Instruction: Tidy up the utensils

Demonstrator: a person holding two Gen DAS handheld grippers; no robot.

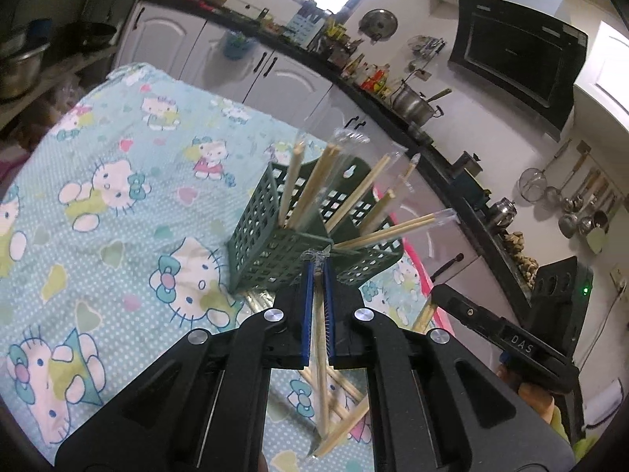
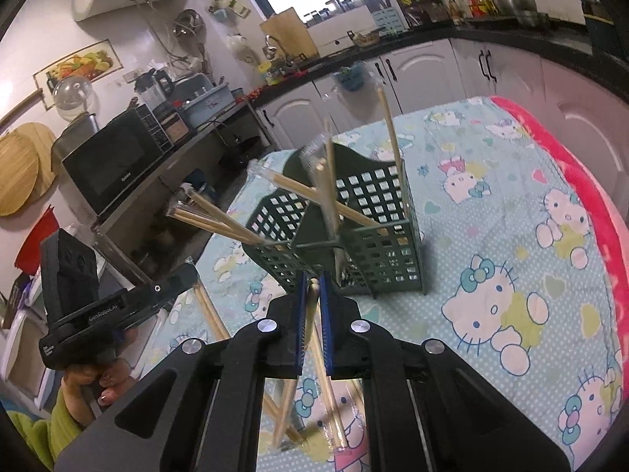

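Observation:
A green lattice utensil holder (image 1: 271,251) stands on the cartoon-cat tablecloth, with several clear-wrapped wooden chopstick pairs (image 1: 310,192) leaning out of it. My left gripper (image 1: 318,265) hovers just in front of the holder, shut on one wrapped chopstick pair (image 1: 320,338) that hangs down between its blue pads. In the right wrist view the holder (image 2: 377,244) sits just ahead of my right gripper (image 2: 313,277), which is shut on another chopstick pair (image 2: 308,314). Loose pairs (image 2: 291,413) lie on the cloth below both grippers.
The light blue tablecloth (image 1: 118,196) covers the table, and a pink blanket edge (image 2: 582,181) runs along one side. White kitchen cabinets (image 1: 283,78) and a crowded dark counter stand beyond. A hand (image 2: 90,389) in a green sleeve holds the left tool.

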